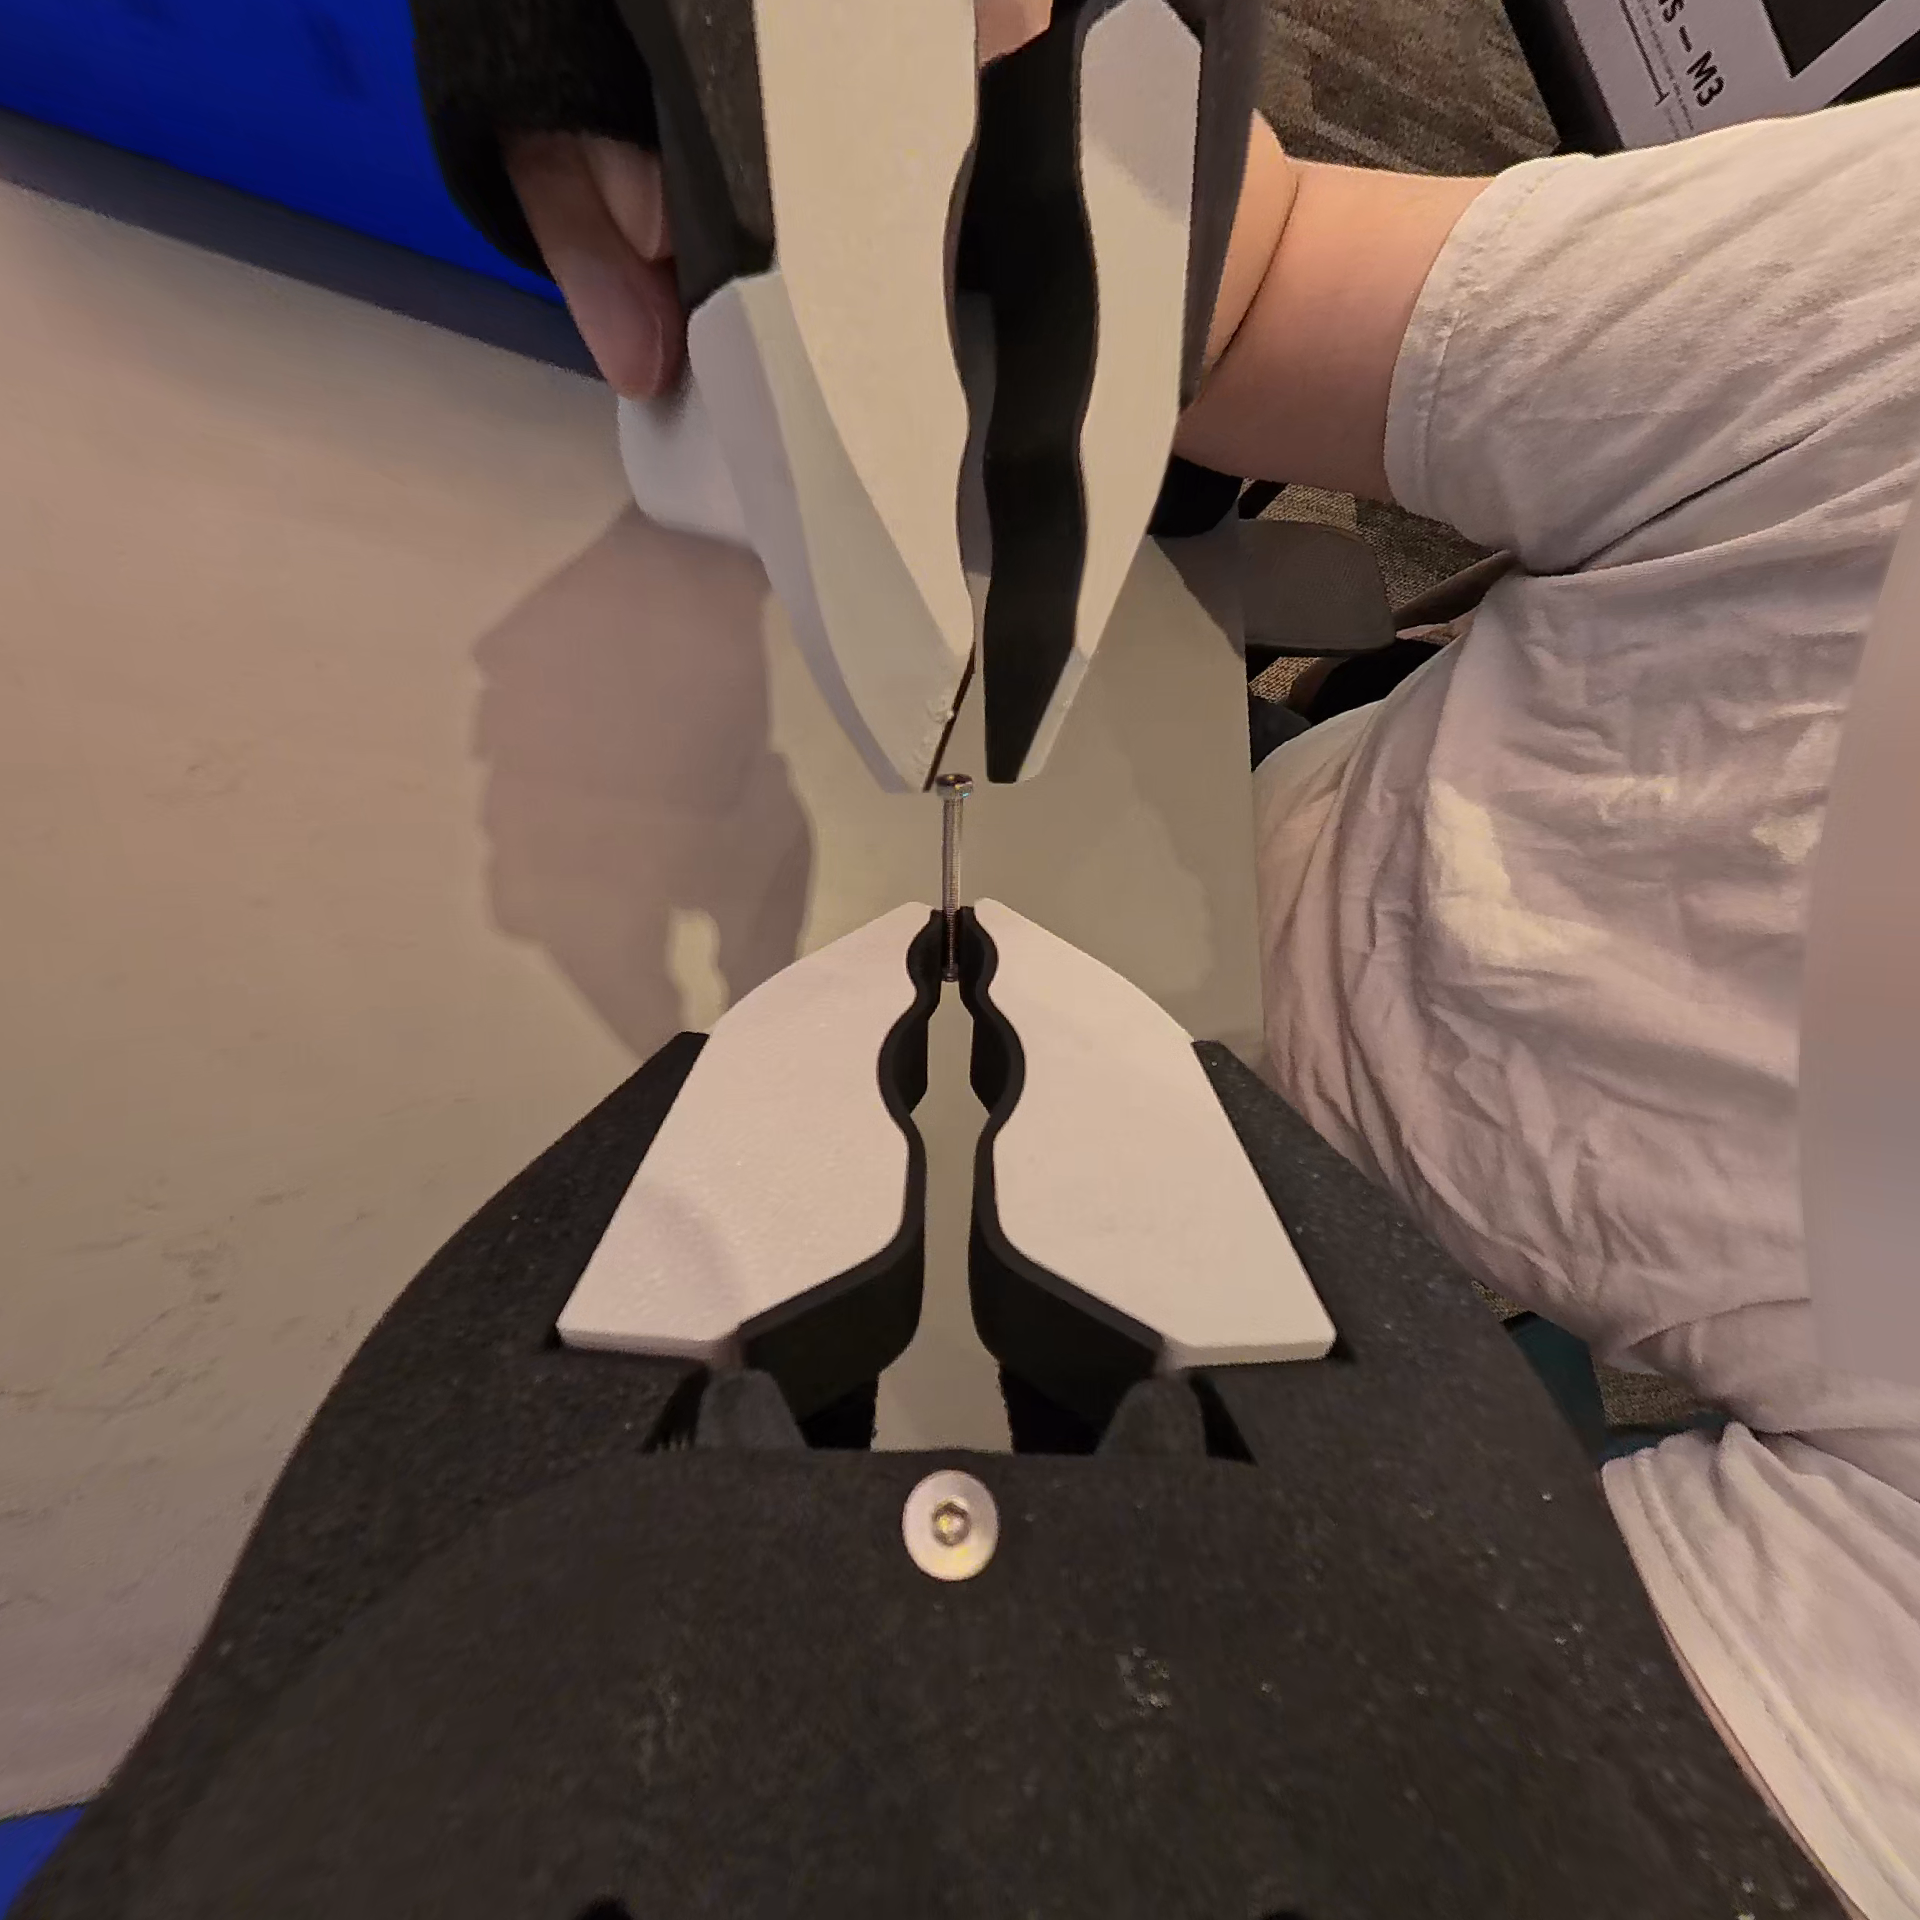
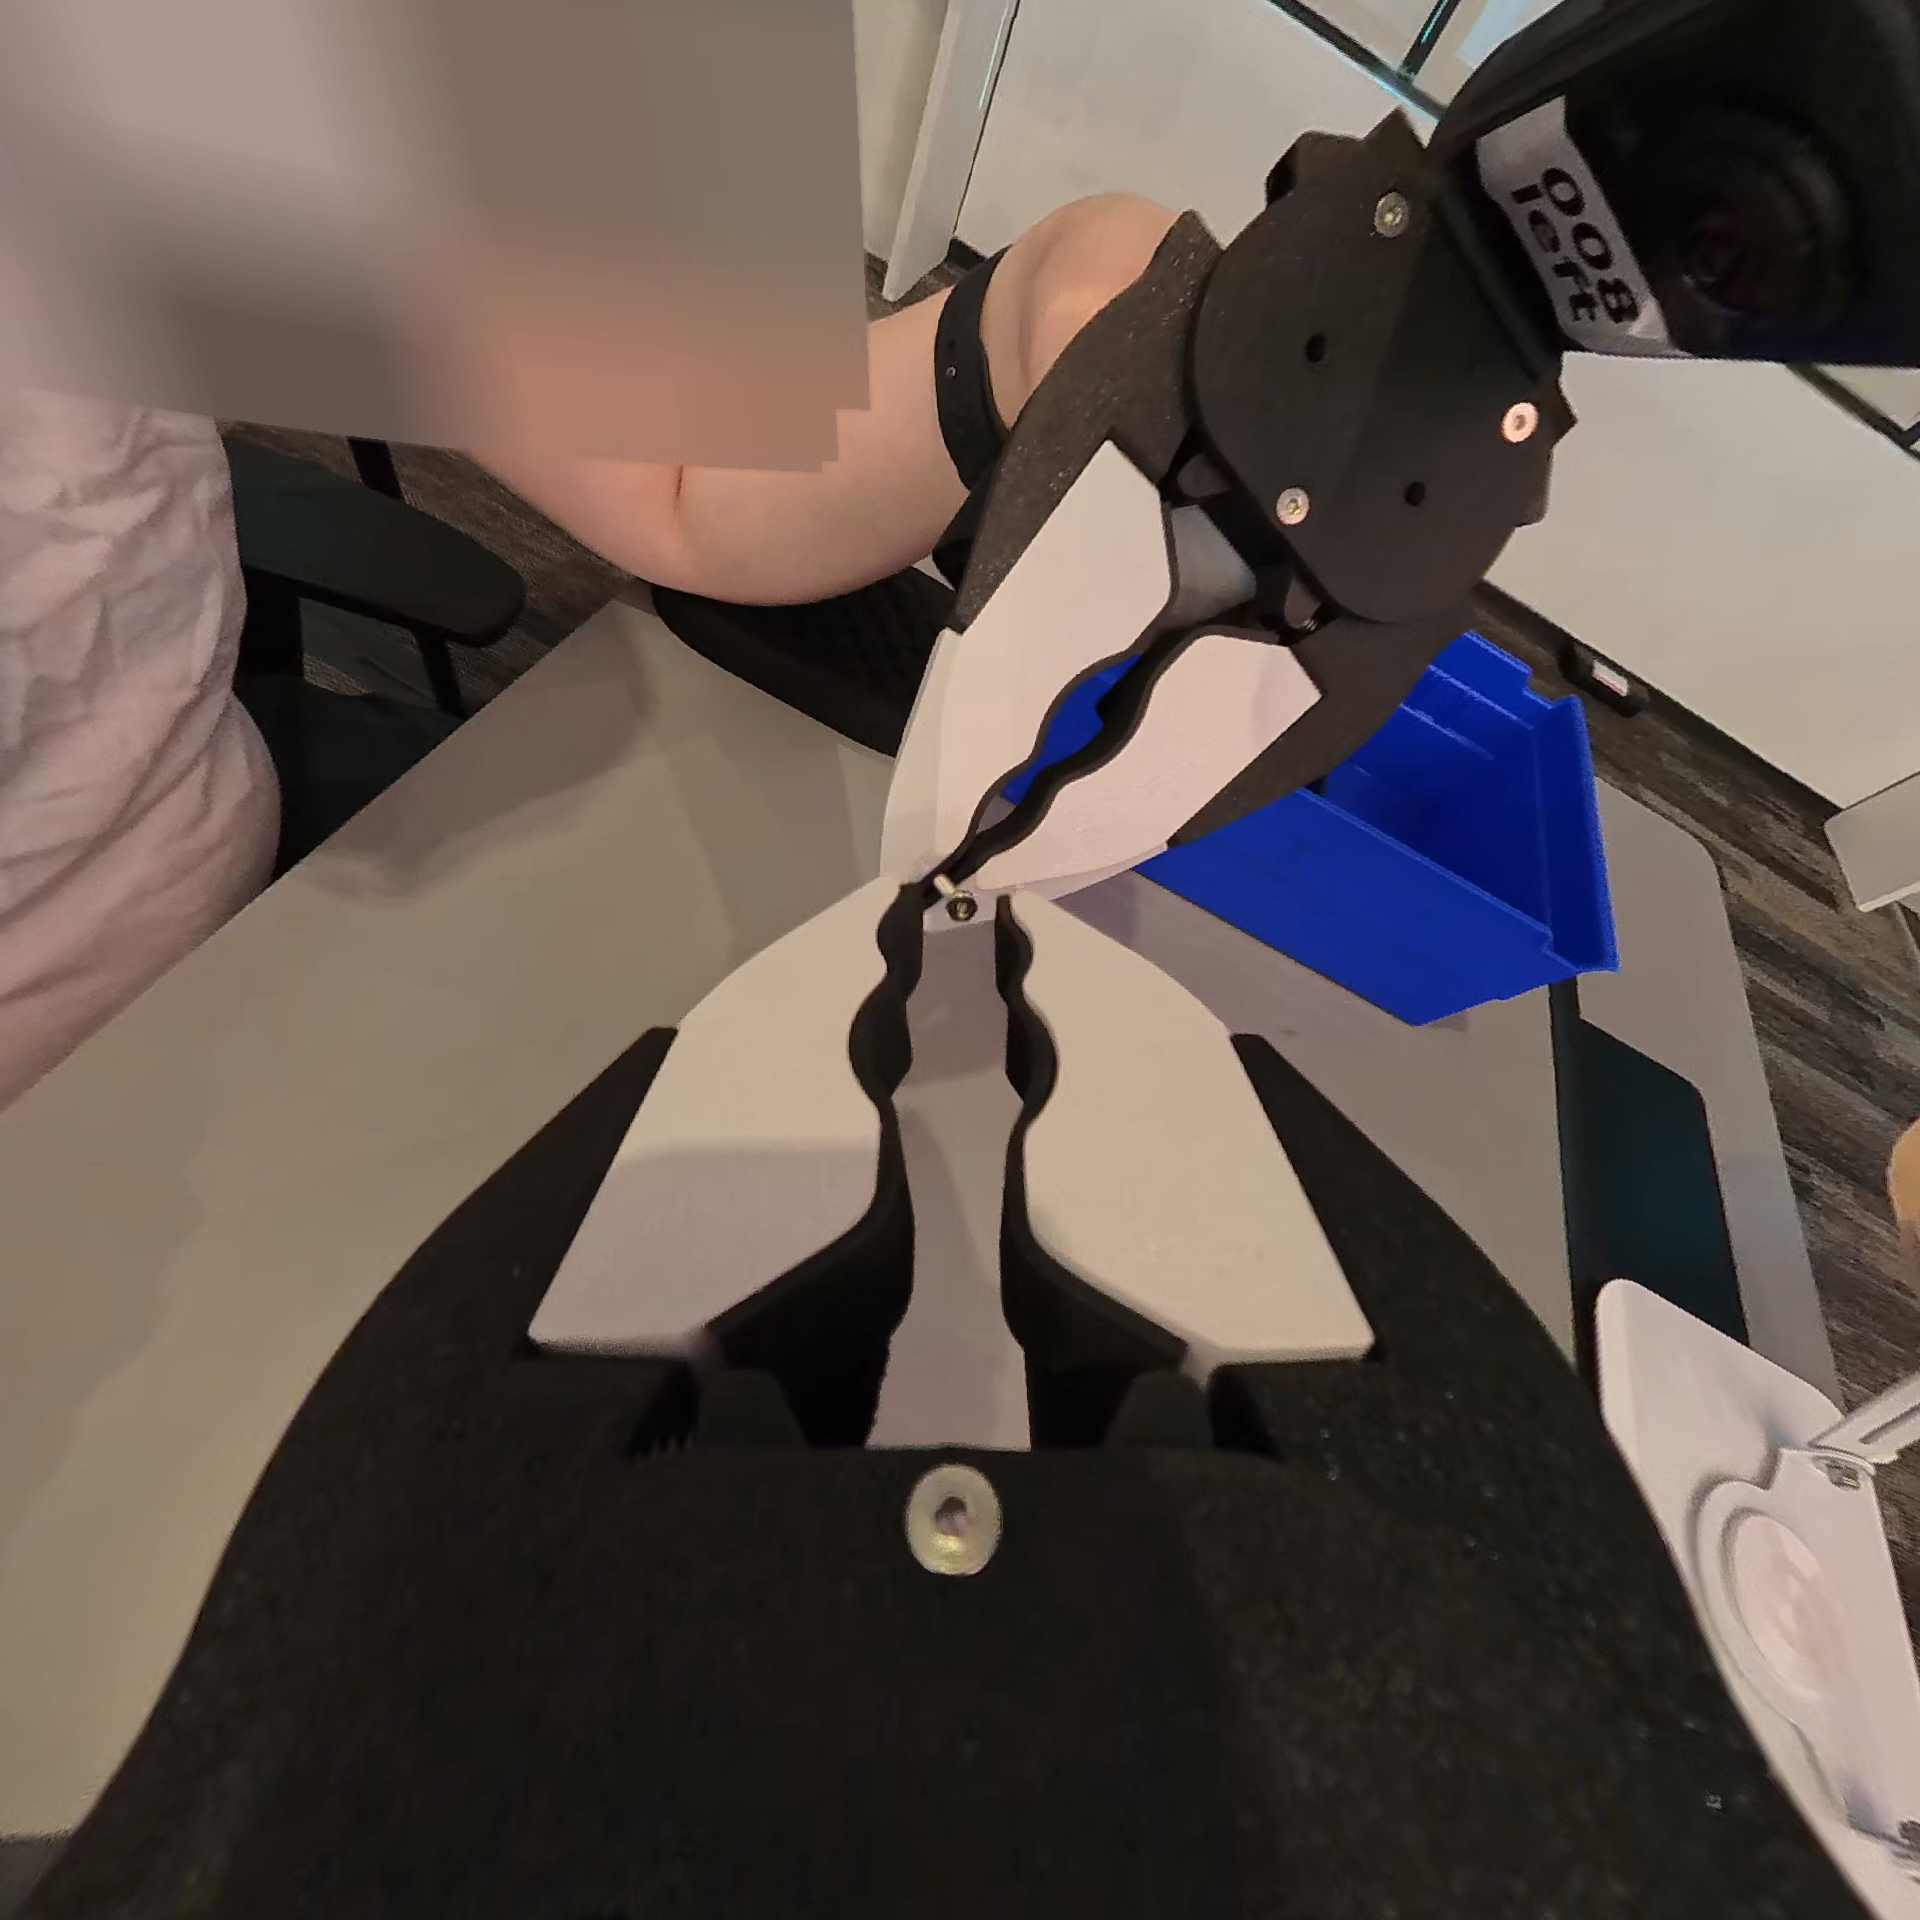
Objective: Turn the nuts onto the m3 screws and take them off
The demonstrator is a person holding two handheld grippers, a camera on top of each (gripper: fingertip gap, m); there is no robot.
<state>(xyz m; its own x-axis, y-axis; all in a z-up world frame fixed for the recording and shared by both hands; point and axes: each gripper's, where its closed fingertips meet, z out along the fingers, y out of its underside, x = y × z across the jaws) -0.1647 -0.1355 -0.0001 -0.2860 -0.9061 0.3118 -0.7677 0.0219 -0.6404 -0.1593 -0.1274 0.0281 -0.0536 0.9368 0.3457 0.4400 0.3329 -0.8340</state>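
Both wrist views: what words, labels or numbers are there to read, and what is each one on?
White label, on the camera mount of the left gripper: two short lines of bold dark print, sharp enough to read; I do not repeat wording.
Pale printed sheet, top right corner of the left wrist view: dark print, cut off by the picture's edge; wording not repeated.
No other writing shows in either view.

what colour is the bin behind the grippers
Bright blue; the bin shows best in the right wrist view.
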